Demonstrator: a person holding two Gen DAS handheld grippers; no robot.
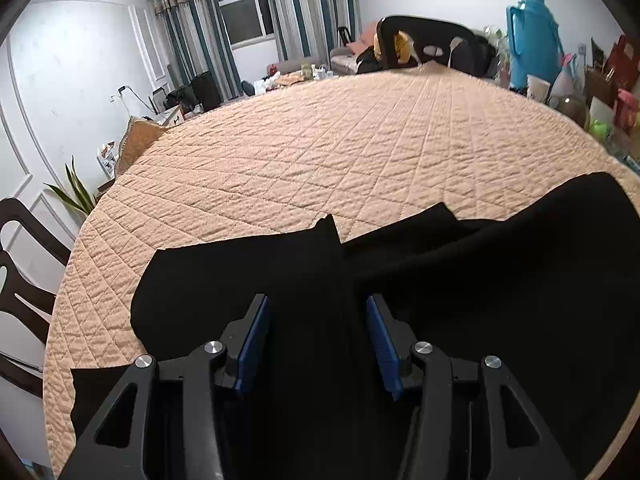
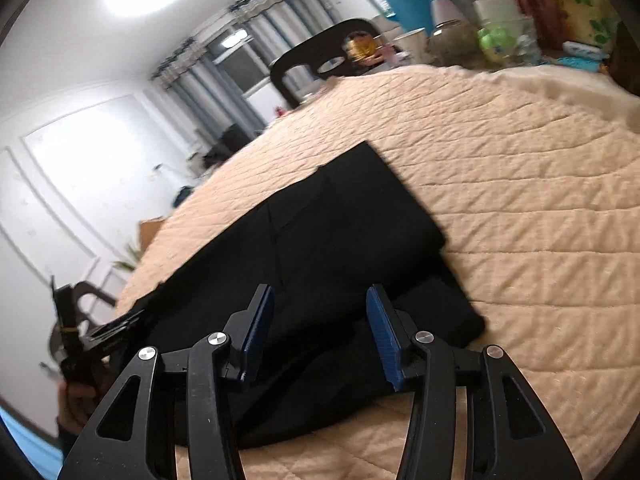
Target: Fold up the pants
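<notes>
I see both jaws spread, empty: left gripper and right gripper hover over the black pants, partly folded at the desk's near edge. Beyond, the peach quilted cover lies bare toward curtains.

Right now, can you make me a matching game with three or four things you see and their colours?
Things:
1. pants
2. quilted cover
3. jug
4. right gripper pads

Colours:
A. dark blue
B. black
C. peach
D. turquoise

Pairs: 1-B, 2-C, 3-D, 4-A
</notes>
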